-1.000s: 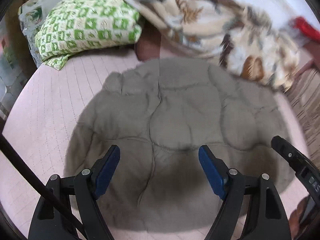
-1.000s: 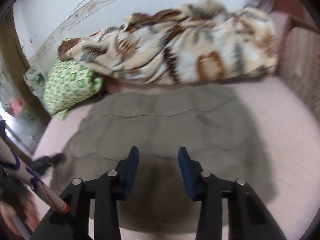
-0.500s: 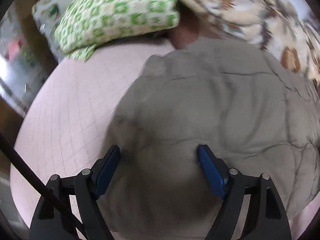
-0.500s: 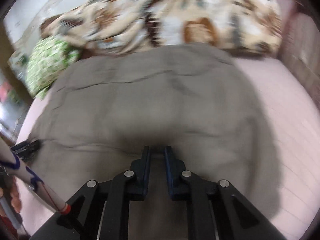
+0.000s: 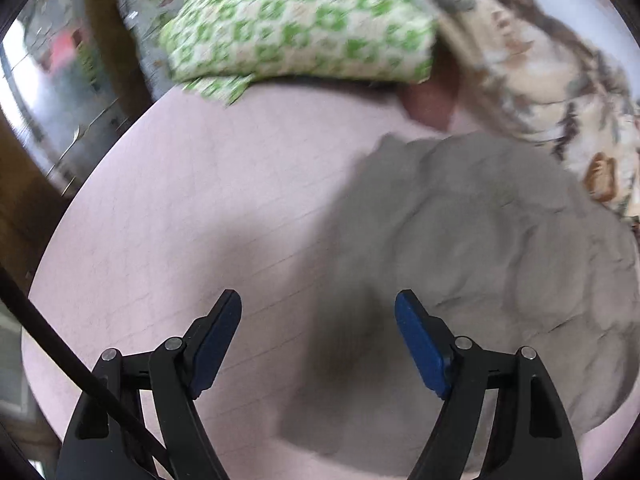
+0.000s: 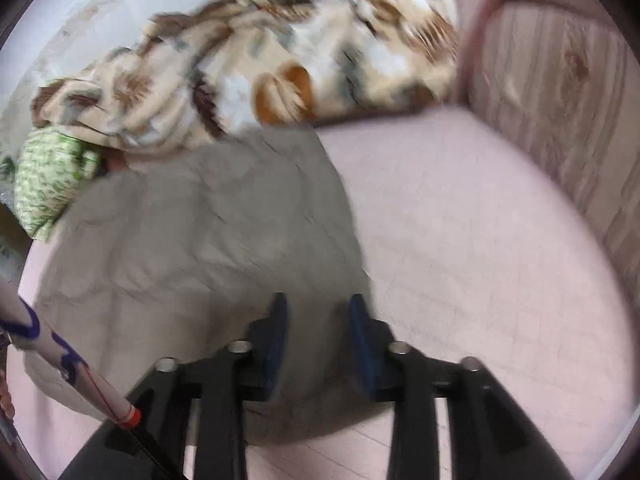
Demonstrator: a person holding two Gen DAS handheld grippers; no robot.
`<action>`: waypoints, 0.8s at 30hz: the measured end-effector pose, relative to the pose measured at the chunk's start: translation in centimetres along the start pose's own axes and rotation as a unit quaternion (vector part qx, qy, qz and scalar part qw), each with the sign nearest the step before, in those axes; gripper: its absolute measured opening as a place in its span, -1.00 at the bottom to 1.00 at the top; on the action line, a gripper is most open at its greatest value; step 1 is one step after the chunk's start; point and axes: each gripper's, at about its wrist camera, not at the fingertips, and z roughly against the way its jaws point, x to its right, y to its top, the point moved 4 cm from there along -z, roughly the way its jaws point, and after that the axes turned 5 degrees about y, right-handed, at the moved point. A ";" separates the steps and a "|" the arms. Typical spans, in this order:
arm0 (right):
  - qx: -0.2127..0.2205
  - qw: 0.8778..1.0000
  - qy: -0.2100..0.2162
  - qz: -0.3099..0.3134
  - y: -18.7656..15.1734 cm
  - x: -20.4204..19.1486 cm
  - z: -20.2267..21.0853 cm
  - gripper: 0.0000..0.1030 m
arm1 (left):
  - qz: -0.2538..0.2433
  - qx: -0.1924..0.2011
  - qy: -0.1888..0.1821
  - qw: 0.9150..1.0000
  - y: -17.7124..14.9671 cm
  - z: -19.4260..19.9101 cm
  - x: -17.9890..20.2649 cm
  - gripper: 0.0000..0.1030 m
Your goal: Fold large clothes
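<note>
Nearest in the left wrist view, the left gripper (image 5: 318,346) is held wide apart, and nothing is pinched between its blue pads. Under it lies the left edge of the big grey puffy quilted jacket (image 5: 492,264). In the right wrist view, the right gripper (image 6: 318,344) has just been opening and stands narrow over the near right edge of the jacket (image 6: 192,248). Whether cloth is touched by its pads cannot be told.

The jacket is spread flat on the pink checked bed sheet (image 5: 192,208). It is judged to be soft, thick and floppy, light but bulky. It is best taken by its edges or corners, one in each gripper.

Farther off, a green and white patterned pillow (image 5: 304,24) and a brown and cream flowery blanket (image 6: 272,68) are seen.
</note>
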 end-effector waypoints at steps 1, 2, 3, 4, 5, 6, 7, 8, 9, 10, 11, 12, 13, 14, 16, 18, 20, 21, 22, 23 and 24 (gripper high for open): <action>0.007 1.000 0.010 0.012 0.9 -1.5 0.2 -0.28 | -0.006 0.003 -0.008 1.000 0.5 0.1 1.3 0.53; 0.011 0.999 0.020 0.028 1.7 -3.2 0.1 -0.28 | -0.012 0.004 -0.016 1.000 1.2 0.0 2.7 0.53; 0.013 0.999 0.027 0.044 2.5 -4.9 -0.4 -0.28 | -0.020 0.009 -0.027 0.999 2.2 -0.2 4.6 0.53; 0.016 0.998 0.029 0.061 3.2 -6.6 -0.9 -0.28 | -0.024 0.012 -0.032 0.999 2.7 -0.5 5.8 0.53; 0.020 0.996 0.028 0.084 4.1 -8.9 -1.6 -0.28 | -0.031 0.017 -0.037 0.999 3.4 -0.9 7.2 0.53; 0.023 0.995 0.027 0.098 4.7 -10.3 -2.2 -0.28 | -0.045 0.020 -0.039 0.998 4.4 -1.6 9.2 0.53; 0.027 0.992 0.024 0.120 5.5 -12.4 -3.1 -0.28 | -0.052 0.021 -0.040 0.998 5.0 -2.2 10.1 0.53; 0.026 0.990 0.025 0.139 6.4 -14.3 -4.4 -0.28 | -0.065 0.021 -0.039 0.997 5.9 -3.2 11.9 0.53; 0.022 0.988 0.026 0.149 7.0 -15.7 -5.7 -0.27 | -0.074 0.020 -0.037 0.996 6.7 -4.1 13.0 0.53; 0.014 0.987 0.028 0.160 7.7 -17.2 -7.5 -0.26 | -0.080 0.018 -0.032 0.996 7.3 -5.0 14.0 0.53; 0.008 0.986 0.028 0.165 8.1 -18.1 -8.9 -0.22 | -0.084 0.015 -0.023 0.996 8.0 -6.1 14.8 0.53; 0.000 0.986 0.022 0.168 8.6 -18.8 -10.6 -0.20 | -0.085 0.010 -0.007 0.996 8.7 -7.8 15.5 0.53; -0.008 0.986 0.008 0.167 9.2 -19.1 -12.6 -0.15 | -0.082 0.005 0.000 0.997 9.2 -8.9 15.6 0.53; -0.016 0.986 -0.010 0.163 9.6 -18.8 -14.6 -0.09 | -0.075 -0.004 0.004 0.997 9.7 -10.2 15.6 0.53; -0.028 0.988 -0.038 0.148 9.9 -17.2 -17.5 0.21 | -0.048 -0.027 -0.005 0.998 10.4 -12.6 15.2 0.57; -0.031 0.994 -0.029 0.102 10.5 -14.9 -19.5 0.42 | -0.013 -0.049 -0.030 0.998 11.1 -14.5 14.5 0.58; -0.036 0.998 -0.001 0.049 11.1 -12.9 -20.6 0.48 | 0.005 -0.060 -0.036 0.998 11.4 -15.7 14.2 0.58; -0.041 0.999 0.015 0.024 11.4 -12.0 -21.3 0.48 | 0.009 -0.064 -0.035 0.997 11.5 -16.1 14.3 0.58; -0.044 0.999 0.025 0.009 11.5 -11.5 -21.9 0.48 | 0.010 -0.066 -0.036 0.997 11.4 -16.3 14.4 0.58; -0.047 0.998 0.033 -0.005 11.7 -11.0 -22.6 0.49 | 0.009 -0.066 -0.036 0.997 11.4 -16.5 14.6 0.58; -0.050 0.998 0.035 -0.012 11.8 -10.8 -23.1 0.49 | 0.008 -0.066 -0.035 0.997 11.4 -16.6 14.6 0.58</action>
